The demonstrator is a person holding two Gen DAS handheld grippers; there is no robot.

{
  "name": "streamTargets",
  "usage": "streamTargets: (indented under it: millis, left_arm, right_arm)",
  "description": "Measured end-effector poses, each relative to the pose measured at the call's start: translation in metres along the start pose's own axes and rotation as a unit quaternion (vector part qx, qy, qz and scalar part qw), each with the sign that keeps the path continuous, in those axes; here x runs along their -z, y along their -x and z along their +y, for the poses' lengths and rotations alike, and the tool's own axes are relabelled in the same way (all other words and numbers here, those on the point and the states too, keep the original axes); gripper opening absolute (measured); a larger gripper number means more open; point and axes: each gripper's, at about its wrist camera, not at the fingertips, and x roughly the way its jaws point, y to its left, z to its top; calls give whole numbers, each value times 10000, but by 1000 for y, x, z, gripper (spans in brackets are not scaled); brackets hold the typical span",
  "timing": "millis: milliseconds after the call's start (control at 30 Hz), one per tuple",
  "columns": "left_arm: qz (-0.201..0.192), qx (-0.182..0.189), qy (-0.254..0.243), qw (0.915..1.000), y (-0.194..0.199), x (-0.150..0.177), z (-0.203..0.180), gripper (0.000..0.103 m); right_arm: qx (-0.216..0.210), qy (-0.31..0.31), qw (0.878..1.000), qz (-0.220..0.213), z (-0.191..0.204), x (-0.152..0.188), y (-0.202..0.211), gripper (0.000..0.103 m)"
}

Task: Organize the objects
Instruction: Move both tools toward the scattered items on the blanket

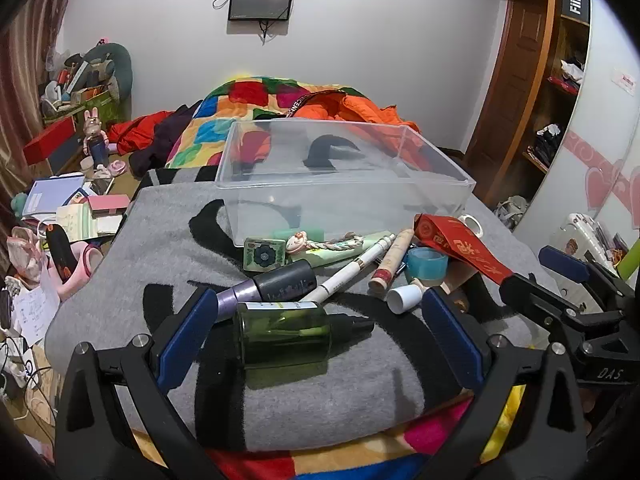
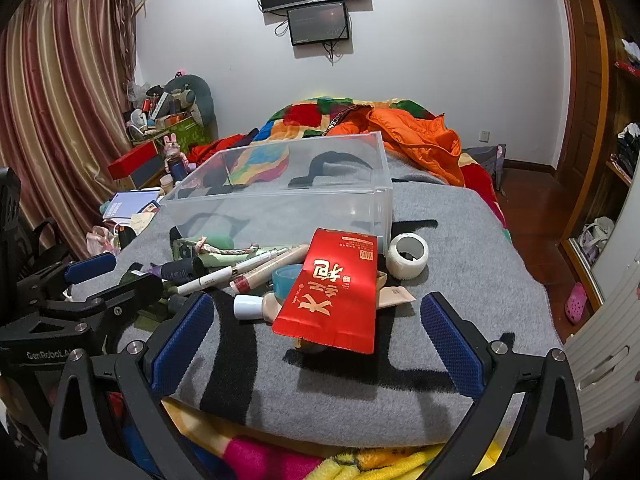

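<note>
We hold both grippers spread wide and empty over a grey blanket on the bed, with sorting apparently not yet begun, since the clear plastic bin beyond the clutter looks empty. Nearest the left gripper, a green glass bottle lies on its side between the blue pads, not gripped, its dark neck pointing right. Just behind it rest a purple tube with a dark cap, a white pen, a pinkish stick and a white-capped foundation bottle. The right gripper hovers before a red packet with gold lettering, which lies propped across the foundation bottle and a beige tube. Further back sit a blue tape ring, a white tape roll, a pale green pouch with a braided cord and a small green patterned tin, all crowded against the bin's near wall. We judge the step in hand to be the first pick. The green bottle is the likeliest candidate: the left jaws need only ease forward and close on its body, then lift clear of the pile and carry it over the bin's rim. The glass may roll on the soft blanket, so a centred grip matters.
</note>
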Motion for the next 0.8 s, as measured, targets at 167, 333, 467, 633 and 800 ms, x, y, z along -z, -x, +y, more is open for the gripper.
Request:
streamTargets:
  millis: [167,333,467,633,800]
  left_arm:
    - [9,8,40,10000,0,0,2,103]
    - [-8,-7,26,10000,0,0,2,103]
    - [-2,-13,27,10000,0,1,2,103]
    - [10,19,26,10000,0,1,2,103]
    - [14,29,-15,10000,-1,2,0,103]
  right_arm:
    - [-6,4,10000,20,1,1,-1,103]
    - [-14,7,10000,25,1,1,-1,103]
    - [-13,7,10000,29,2,1,-1,103]
    - [-12,10,10000,32,2,1,-2,103]
    - [-56,-29,9999,84,3,3,-3,103]
